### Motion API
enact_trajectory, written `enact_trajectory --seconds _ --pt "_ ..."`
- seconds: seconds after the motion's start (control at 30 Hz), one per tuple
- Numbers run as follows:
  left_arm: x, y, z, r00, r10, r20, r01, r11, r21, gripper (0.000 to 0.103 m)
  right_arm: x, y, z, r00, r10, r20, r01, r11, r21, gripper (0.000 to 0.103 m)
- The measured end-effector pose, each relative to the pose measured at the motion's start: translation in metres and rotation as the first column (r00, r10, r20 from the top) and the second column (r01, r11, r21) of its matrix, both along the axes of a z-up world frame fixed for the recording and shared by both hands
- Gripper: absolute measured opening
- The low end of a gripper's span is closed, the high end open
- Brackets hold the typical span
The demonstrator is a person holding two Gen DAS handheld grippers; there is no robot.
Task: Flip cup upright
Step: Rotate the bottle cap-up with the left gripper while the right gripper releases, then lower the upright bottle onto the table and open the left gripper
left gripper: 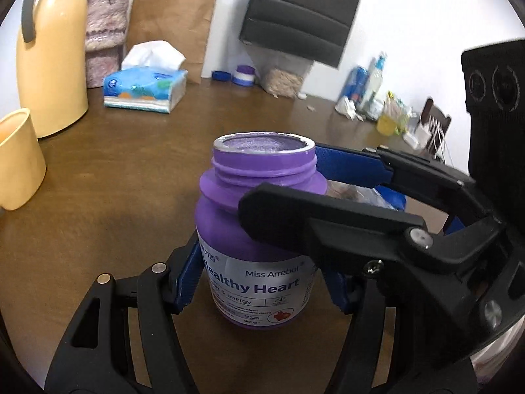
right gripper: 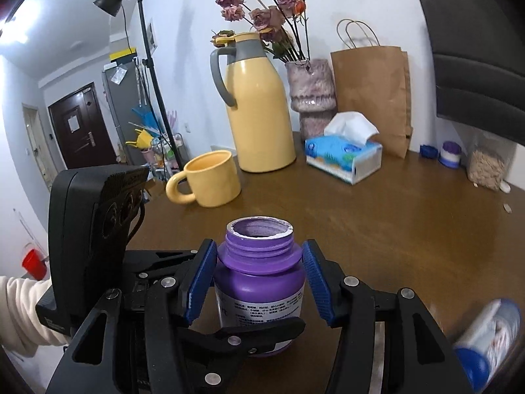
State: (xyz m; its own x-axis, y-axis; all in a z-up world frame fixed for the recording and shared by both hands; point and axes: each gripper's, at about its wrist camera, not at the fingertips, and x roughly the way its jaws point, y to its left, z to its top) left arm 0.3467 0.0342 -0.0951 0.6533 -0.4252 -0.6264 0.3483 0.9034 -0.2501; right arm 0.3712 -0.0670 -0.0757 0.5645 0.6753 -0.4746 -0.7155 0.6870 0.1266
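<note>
A purple open bottle (left gripper: 256, 229) labelled "Healthy Heart" stands upright on the brown table, mouth up, lid off; it also shows in the right wrist view (right gripper: 259, 282). My left gripper (left gripper: 259, 279) is closed on the bottle's lower body, its blue pads against both sides. My right gripper (right gripper: 259, 282) straddles the bottle's shoulder with small gaps beside its blue pads (right gripper: 316, 282); it also shows in the left wrist view (left gripper: 295, 193). A yellow mug (right gripper: 210, 182) stands upright at the table's far left, apart from both grippers.
A yellow thermos jug (right gripper: 259, 108), a pink vase with dried roses (right gripper: 311, 95), a tissue box (right gripper: 344, 154) and a brown paper bag (right gripper: 374, 95) line the back. A jar of oats (right gripper: 485, 164) and a white-and-blue bottle (right gripper: 489, 338) are at the right.
</note>
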Motion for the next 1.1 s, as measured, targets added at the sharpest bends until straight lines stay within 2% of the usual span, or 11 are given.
enact_trajectory --seconds 0.03,0.13,0.2,0.27,0.43,0.57,0.6,0.63,0.7,0.97,1.1 --pt "-0.006 -0.003 0.000 1.000 -0.006 0.008 0.006 1.000 0.010 0.060 -0.005 -0.002 -0.003 1.000 -0.009 -0.006 0.009 1.000 -0.018 0.058" --pt "-0.019 -0.011 0.000 1.000 -0.015 0.023 0.014 0.999 0.050 0.062 -0.020 -0.015 -0.004 1.000 -0.020 -0.023 0.021 1.000 0.007 0.058" --pt "-0.027 -0.014 0.000 1.000 -0.023 0.010 0.023 0.999 0.034 0.062 -0.029 -0.019 -0.004 0.999 -0.028 -0.028 0.028 1.000 0.013 0.058" --pt "-0.037 -0.018 -0.001 1.000 -0.027 0.014 0.026 0.999 0.037 0.062 -0.042 -0.022 -0.006 0.999 -0.030 -0.015 0.030 0.999 0.009 0.058" --pt "-0.063 -0.033 -0.003 0.996 -0.068 0.053 0.062 0.992 0.106 0.064 -0.073 -0.029 -0.008 0.999 -0.047 0.012 0.047 0.999 -0.017 0.059" --pt "-0.068 -0.037 -0.002 0.994 -0.102 0.041 0.097 0.990 0.100 0.083 -0.089 -0.030 -0.012 0.998 -0.060 0.030 0.060 0.998 -0.029 0.059" --pt "-0.069 -0.037 -0.002 0.994 -0.094 0.047 0.088 0.989 0.118 0.089 -0.087 -0.031 -0.014 0.998 -0.067 0.018 0.068 0.997 -0.029 0.064" --pt "-0.071 -0.037 -0.003 0.996 -0.075 0.056 0.067 0.988 0.142 0.090 -0.085 -0.033 -0.016 0.997 -0.080 0.004 0.081 0.996 -0.029 0.071" --pt "-0.073 -0.034 -0.003 0.997 -0.061 0.055 0.053 0.988 0.144 0.092 -0.083 -0.038 -0.019 0.994 -0.108 -0.017 0.108 0.994 -0.018 0.077" --pt "-0.088 -0.022 0.004 0.998 0.011 0.056 -0.019 0.989 0.146 0.103 -0.095 -0.064 -0.013 0.983 -0.172 -0.059 0.175 0.983 0.051 0.078" --pt "-0.100 -0.012 0.010 0.995 0.085 0.053 -0.092 0.985 0.148 0.103 -0.107 -0.084 -0.005 0.953 -0.298 -0.060 0.299 0.954 0.006 0.078"
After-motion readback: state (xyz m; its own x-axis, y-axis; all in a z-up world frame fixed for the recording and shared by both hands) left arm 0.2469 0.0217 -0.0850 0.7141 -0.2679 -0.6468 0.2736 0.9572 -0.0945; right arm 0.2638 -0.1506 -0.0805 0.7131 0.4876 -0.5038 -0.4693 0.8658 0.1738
